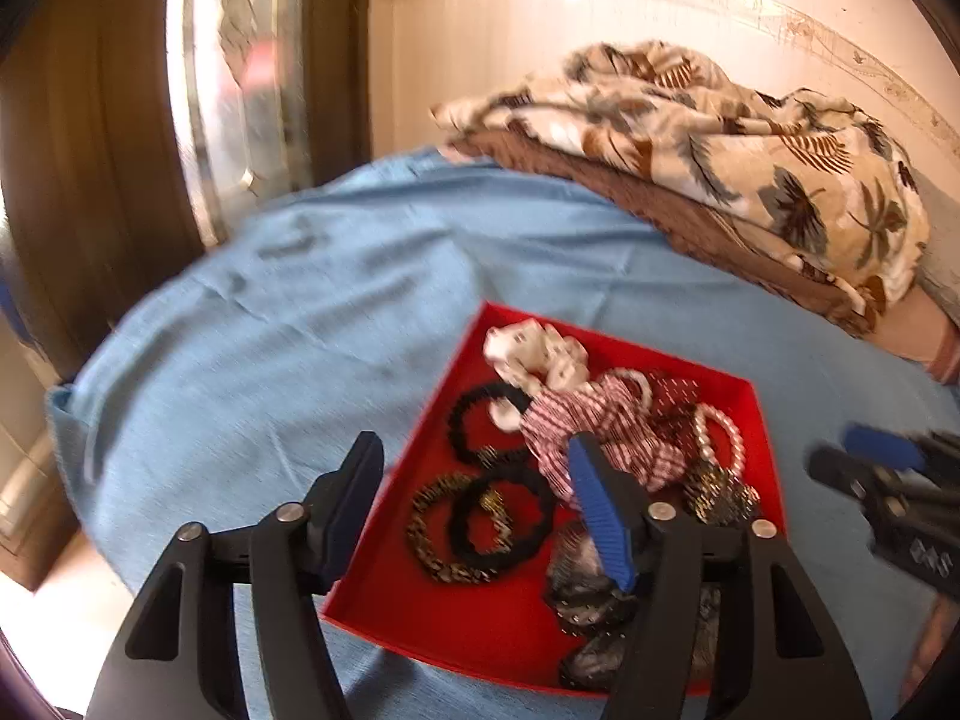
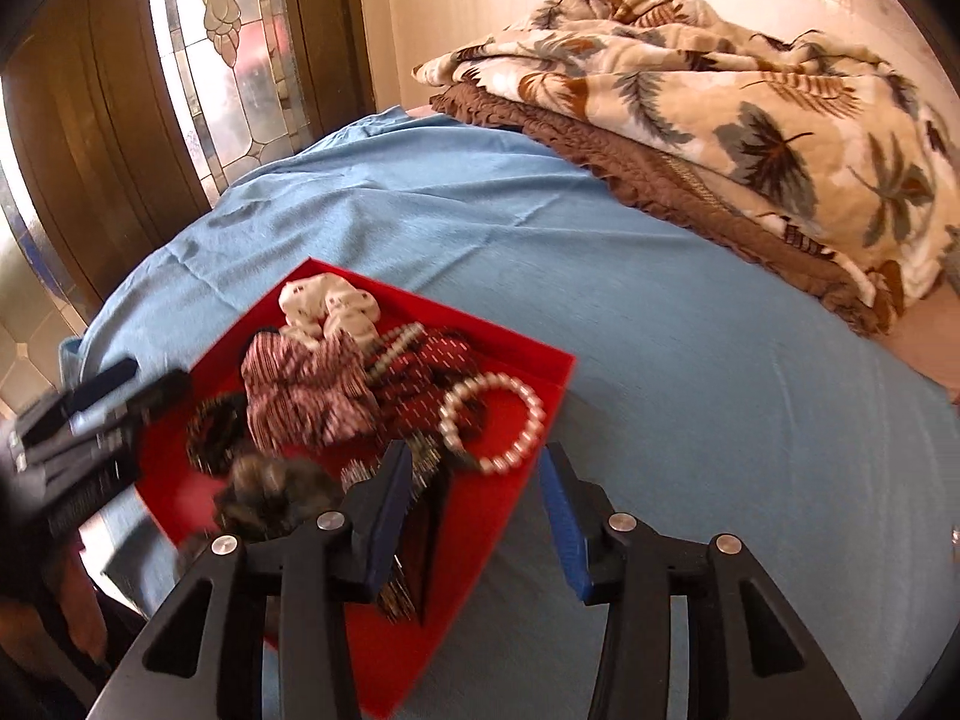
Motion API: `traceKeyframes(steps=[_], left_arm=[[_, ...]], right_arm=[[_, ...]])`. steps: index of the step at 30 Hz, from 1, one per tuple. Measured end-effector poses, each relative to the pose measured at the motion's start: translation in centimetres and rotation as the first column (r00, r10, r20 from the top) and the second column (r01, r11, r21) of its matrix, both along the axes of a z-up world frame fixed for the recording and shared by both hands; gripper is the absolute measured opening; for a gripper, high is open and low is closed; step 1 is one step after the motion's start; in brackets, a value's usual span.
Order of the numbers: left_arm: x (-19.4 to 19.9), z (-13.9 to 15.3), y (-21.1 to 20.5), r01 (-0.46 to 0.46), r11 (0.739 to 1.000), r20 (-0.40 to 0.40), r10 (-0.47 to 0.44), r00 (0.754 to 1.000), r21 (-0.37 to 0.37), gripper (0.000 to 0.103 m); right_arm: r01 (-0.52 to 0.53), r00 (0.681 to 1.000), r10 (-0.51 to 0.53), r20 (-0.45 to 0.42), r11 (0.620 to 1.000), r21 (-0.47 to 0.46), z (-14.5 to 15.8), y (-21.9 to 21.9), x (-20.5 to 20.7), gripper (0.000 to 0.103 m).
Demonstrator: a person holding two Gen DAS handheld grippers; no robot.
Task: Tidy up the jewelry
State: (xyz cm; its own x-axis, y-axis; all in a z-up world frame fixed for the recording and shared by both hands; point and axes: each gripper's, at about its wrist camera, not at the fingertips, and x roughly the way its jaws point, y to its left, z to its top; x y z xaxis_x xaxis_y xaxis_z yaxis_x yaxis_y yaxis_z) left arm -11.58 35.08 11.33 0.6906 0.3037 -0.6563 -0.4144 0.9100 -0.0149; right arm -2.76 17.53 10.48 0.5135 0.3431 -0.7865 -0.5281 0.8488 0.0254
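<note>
Left wrist view | red tray (image 1: pixel 744 396) holds scrunchies (image 1: pixel 600 426), pearl bracelet (image 1: pixel 720 438); left gripper (image 1: pixel 474 468), right gripper (image 2: pixel 474 480) fingers apart, empty

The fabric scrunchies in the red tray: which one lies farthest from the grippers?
The white spotted scrunchie, at the tray's far corner; the pink striped scrunchie lies nearer.

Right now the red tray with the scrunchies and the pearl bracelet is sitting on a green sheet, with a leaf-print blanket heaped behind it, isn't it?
Not quite: the sheet is blue, not green, as the right wrist view shows plainly. The rest holds: the red tray carries the scrunchies and the pearl bracelet, and the leaf-print blanket is heaped behind it.
</note>
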Motion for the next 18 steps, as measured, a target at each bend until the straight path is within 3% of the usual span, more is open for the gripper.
traceKeyframes(steps=[3,5,8,12,18], left_arm=[[-1.0,1.0,-1.1,-0.078,0.989,0.064,0.070,0.996,0.127,0.078],[-2.4,2.1,-2.3,-0.161,0.964,0.149,0.131,0.980,0.213,0.094],[-4.5,4.0,-3.5,-0.241,0.931,0.257,0.171,0.951,0.273,0.102],[-6.9,7.0,-5.4,-0.291,0.900,0.320,0.185,0.929,0.326,0.103],[-8.6,9.2,-8.0,-0.262,0.915,0.278,0.177,0.944,0.307,0.103]], right_arm=[[0.012,1.000,-0.012,0.013,1.000,0.007,0.1,-1.6,-1.6,0.049],[0.024,0.999,-0.024,0.021,1.000,0.013,0.2,-2.9,-2.8,0.050],[0.037,0.999,-0.038,0.033,0.999,0.029,0.4,-4.5,-4.4,0.053],[0.040,0.998,-0.041,0.057,0.999,0.027,0.5,-6.0,-6.3,0.056],[0.054,0.995,-0.059,0.078,0.997,0.062,1.0,-8.1,-8.6,0.057]])
